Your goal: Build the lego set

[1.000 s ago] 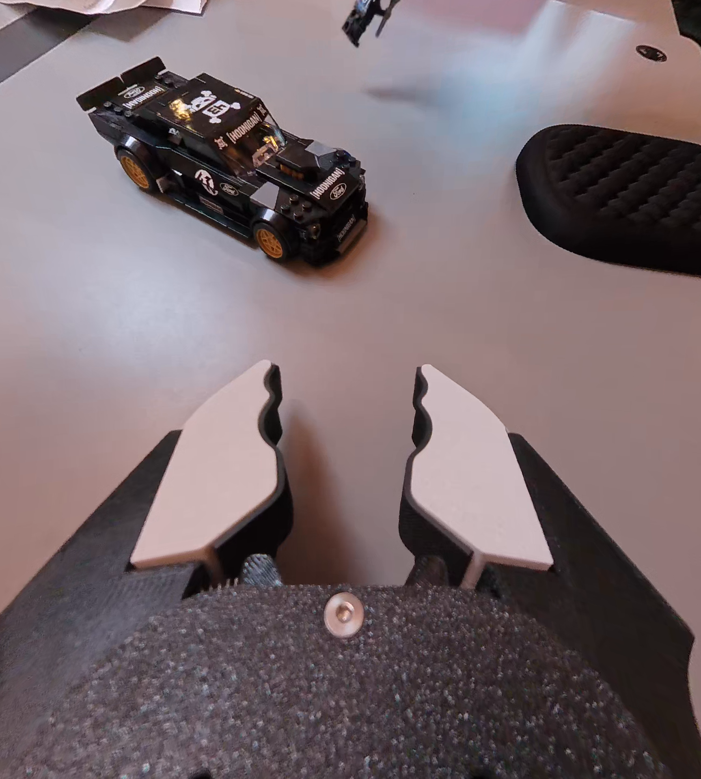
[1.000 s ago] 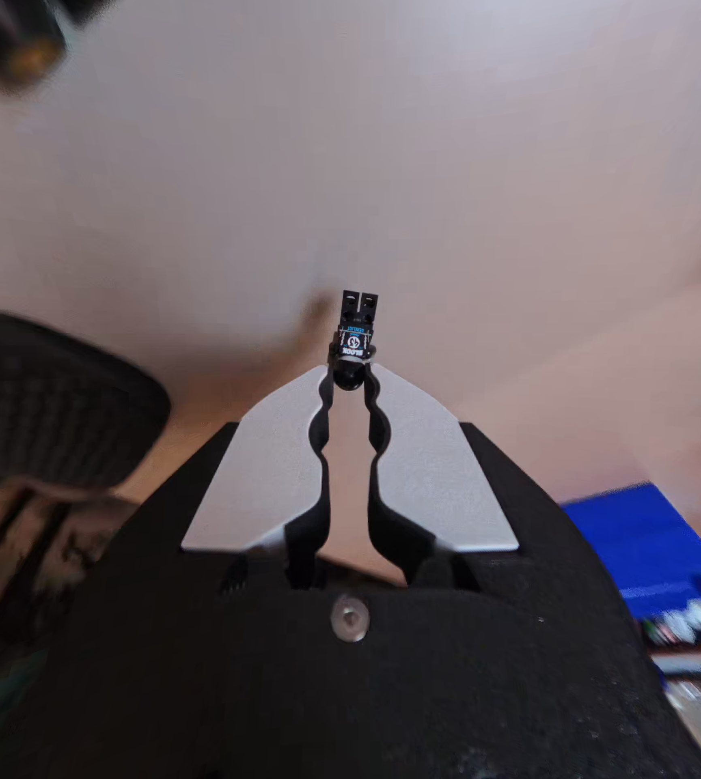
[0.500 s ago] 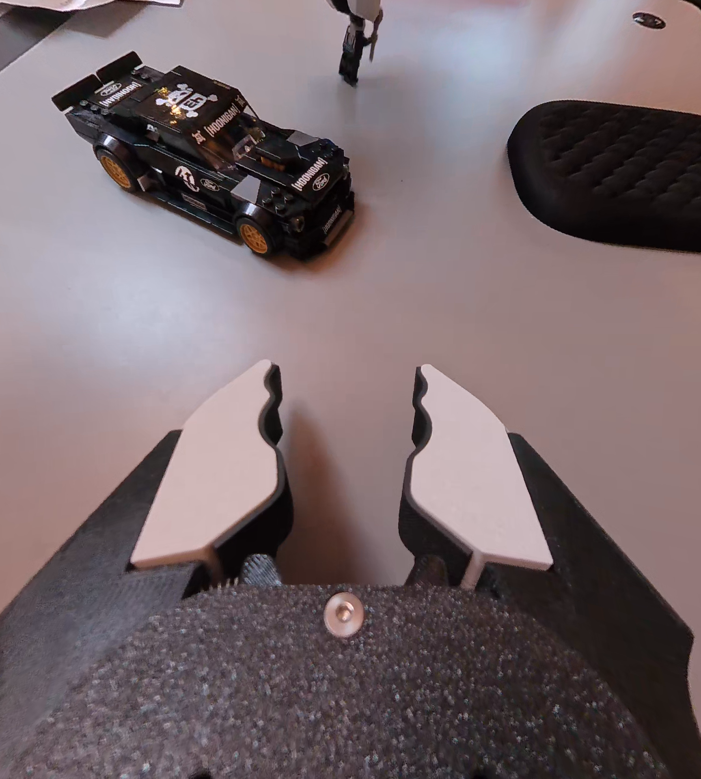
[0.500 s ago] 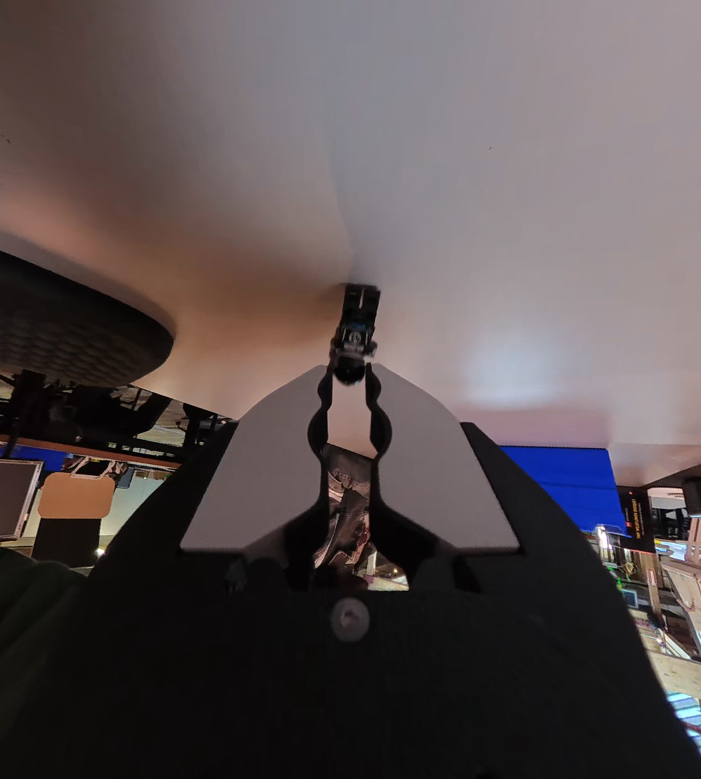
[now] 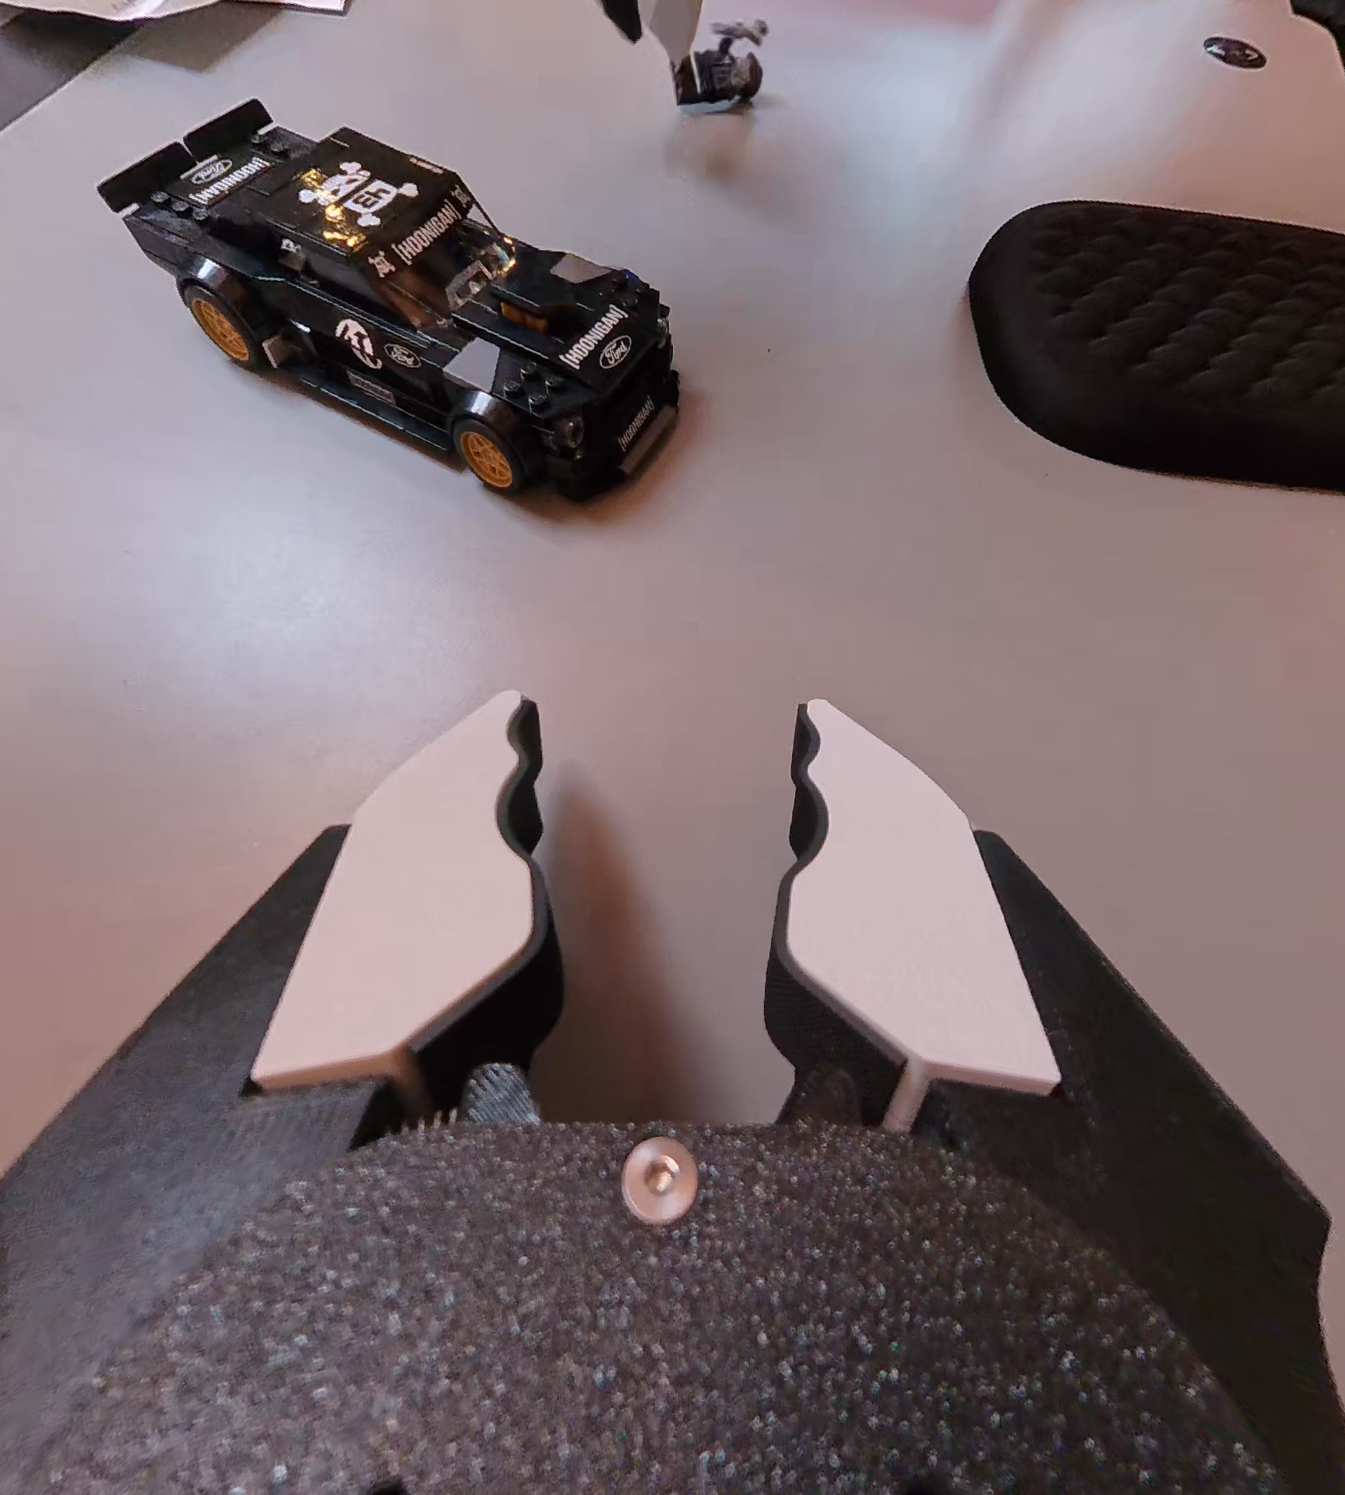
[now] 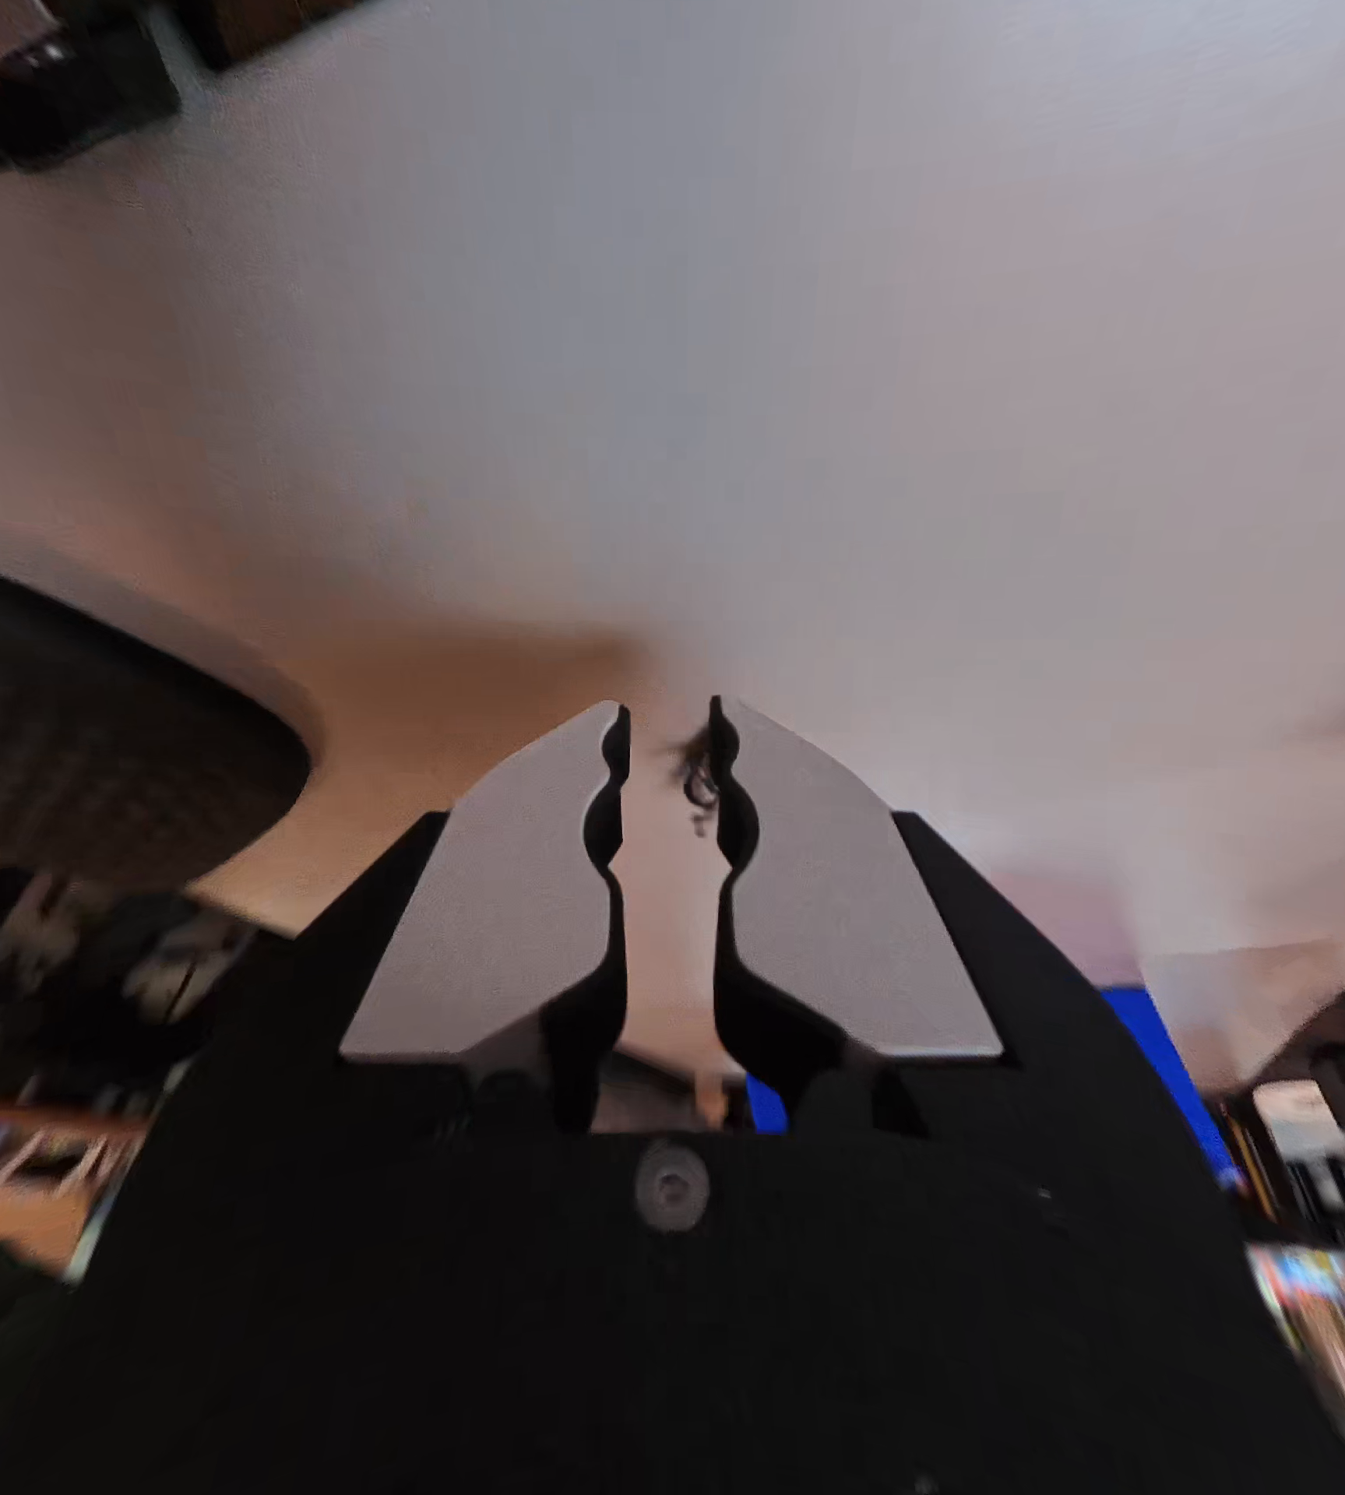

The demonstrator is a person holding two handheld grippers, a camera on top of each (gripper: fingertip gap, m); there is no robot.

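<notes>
A built black lego car (image 5: 402,323) with gold wheels stands on the grey table (image 5: 167,615), ahead and to the left of my left gripper (image 5: 665,720). That gripper is open and empty, low over the table. A small dark lego figure (image 5: 721,77) lies on the table at the far edge of the left wrist view, just under the right gripper's fingertips (image 5: 665,24). In the blurred right wrist view my right gripper (image 6: 667,716) is open by a narrow gap. The figure (image 6: 693,772) shows as a dark smear between its tips, not gripped.
A black textured pad (image 5: 1219,356) lies on the table to the right of the car; it also shows in the right wrist view (image 6: 86,728). Papers (image 5: 167,6) lie at the far left edge. A round black grommet (image 5: 1234,52) sits in the far right corner.
My right gripper brought the small figure down to the table, opened and let it go; the figure now lies on its side. My left gripper stayed open and shifted slightly.
</notes>
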